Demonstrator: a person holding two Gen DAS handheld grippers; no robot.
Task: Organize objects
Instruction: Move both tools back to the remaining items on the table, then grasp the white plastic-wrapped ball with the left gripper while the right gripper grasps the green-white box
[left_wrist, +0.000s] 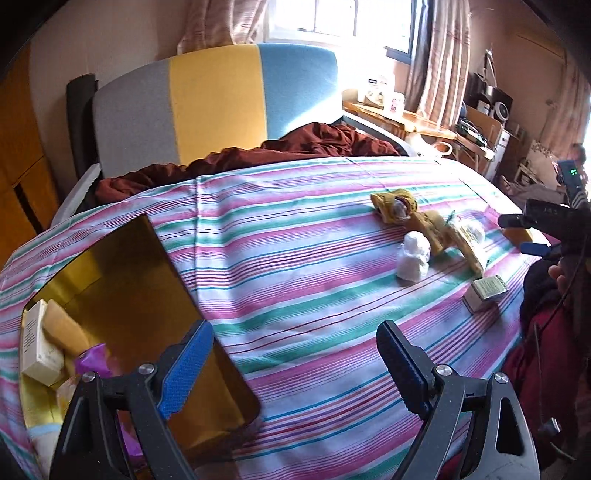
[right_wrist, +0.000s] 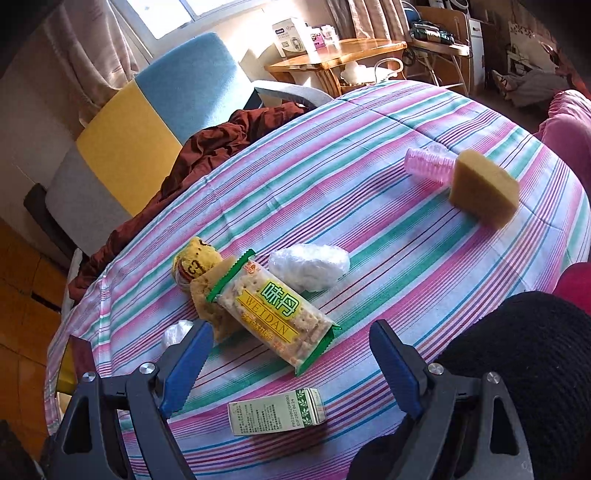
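- Where the striped cloth (right_wrist: 369, 177) covers the table, everything loose lies on it, and places below are given from the cracker packet (right_wrist: 275, 314) near its middle.
- Far to the packet's left, seen from the left wrist, a gold bin (left_wrist: 129, 258) sits on the cloth with a pale carton (left_wrist: 35, 343) and other bits inside; what the purple scrap there is, I cannot tell.
- Left gripper (left_wrist: 295, 365) hangs over bare cloth beside the bin, jaws wide apart, holding nothing.
- Right gripper (right_wrist: 291, 369) hangs just short of the packet, jaws spread wide and empty.
- Well beyond the packet lies a tan sponge (right_wrist: 484, 192), touching a pink ribbed cup (right_wrist: 428, 164).
- Touching the packet's far side is a white plastic wad (right_wrist: 310, 269).
- Nearer than the packet, apart from it, lies a small green-and-white box (right_wrist: 277, 411).
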